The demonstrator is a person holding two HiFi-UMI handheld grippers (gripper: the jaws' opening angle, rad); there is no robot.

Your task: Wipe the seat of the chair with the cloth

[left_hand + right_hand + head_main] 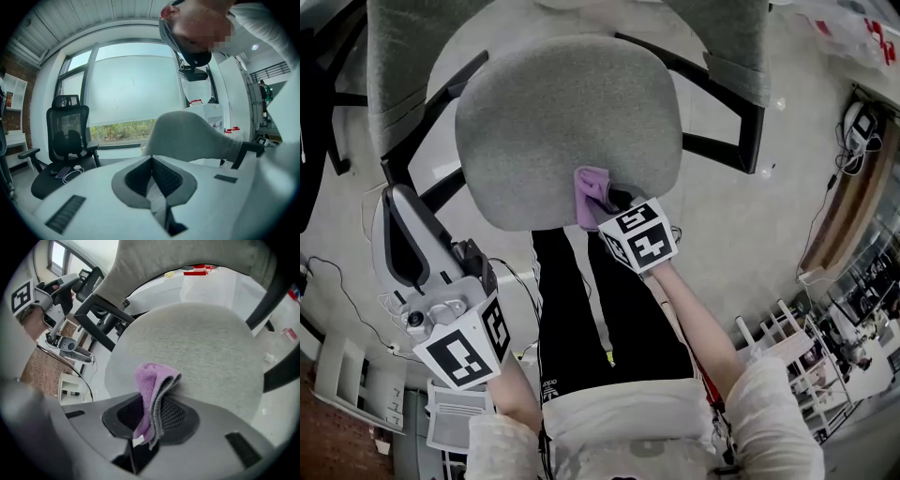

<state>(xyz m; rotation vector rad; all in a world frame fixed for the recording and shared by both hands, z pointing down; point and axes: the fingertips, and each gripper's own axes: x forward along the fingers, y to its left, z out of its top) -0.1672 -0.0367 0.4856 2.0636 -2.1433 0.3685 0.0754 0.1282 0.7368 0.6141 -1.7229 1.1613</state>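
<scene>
The grey fabric chair seat [567,122] fills the middle of the head view, with the backrest beyond it. My right gripper [614,202] is at the seat's near edge, shut on a folded purple cloth [592,192]. In the right gripper view the cloth [152,385] stands up from between the jaws of that gripper [157,401] and touches the seat [197,348]. My left gripper [405,230] hangs off to the seat's left, away from it; its jaws [152,180] are shut on nothing and point past the grey chair [187,136].
Black armrests [731,112] flank the seat on both sides. A black office chair [65,136] with a phone and cable on it stands by the window. White shelving [337,375] and cables lie at the lower left, a rack [787,347] at the right.
</scene>
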